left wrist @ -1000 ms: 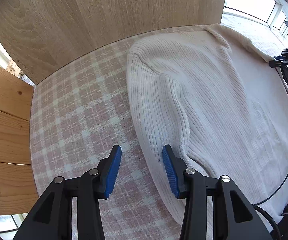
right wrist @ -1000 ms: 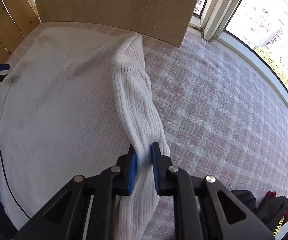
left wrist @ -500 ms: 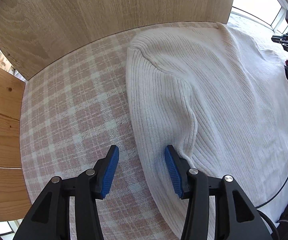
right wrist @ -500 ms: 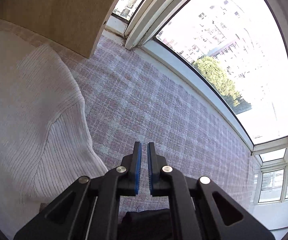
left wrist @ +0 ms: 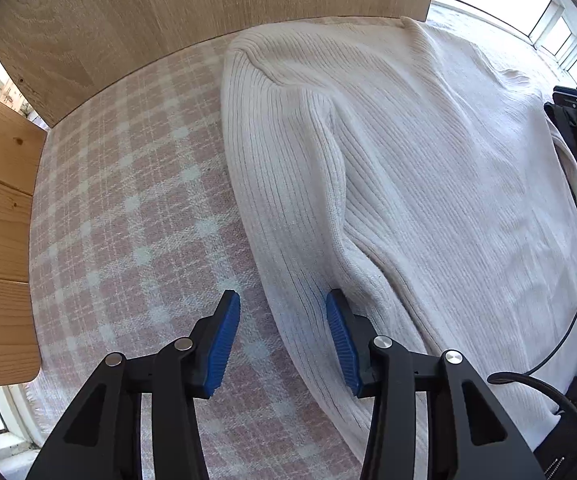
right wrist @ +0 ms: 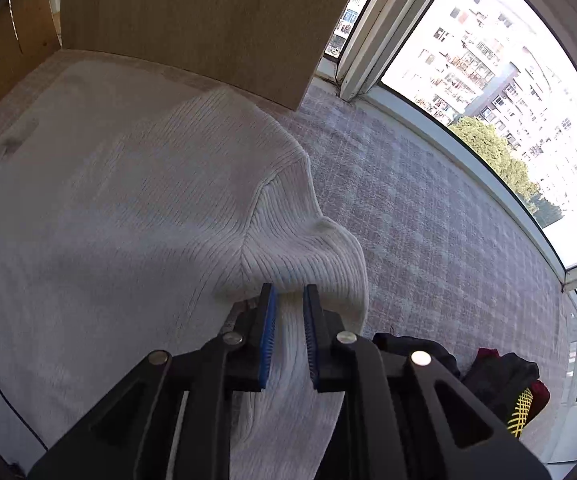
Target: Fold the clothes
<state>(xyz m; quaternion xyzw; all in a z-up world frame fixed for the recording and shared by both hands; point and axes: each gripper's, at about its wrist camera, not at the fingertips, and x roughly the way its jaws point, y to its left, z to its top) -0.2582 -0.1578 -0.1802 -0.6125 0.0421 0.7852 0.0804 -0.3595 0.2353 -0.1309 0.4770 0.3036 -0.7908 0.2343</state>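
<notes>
Since a second ago the right tongs (right wrist: 289, 294) have swung away toward the window and come back, and they again have a fold of sleeve between their blue pads; the left tongs (left wrist: 283, 300) have barely shifted.

Largest in view is the cream ribbed knit sweater (left wrist: 428, 168), spread flat across a pink-and-white checked cloth (left wrist: 128, 208) that covers the bench. Its body runs lengthwise away from both tongs toward a pale wooden panel (left wrist: 208, 4) at the far edge. One sleeve (left wrist: 288, 184) lies along the left side, its long axis pointing almost straight back at the left tongs. The other sleeve (right wrist: 308, 240) lies along the right side and is bunched up at the right tongs.

Left tongs: wide open, holding nothing. The sleeve's outer edge lies between the two pads, and the right-hand pad looks to be touching or just above the knit.

Right tongs: nearly closed on a raised ridge of the right sleeve, seemingly gripping it.

Each sleeve would probably fold inward over the body next.
</notes>
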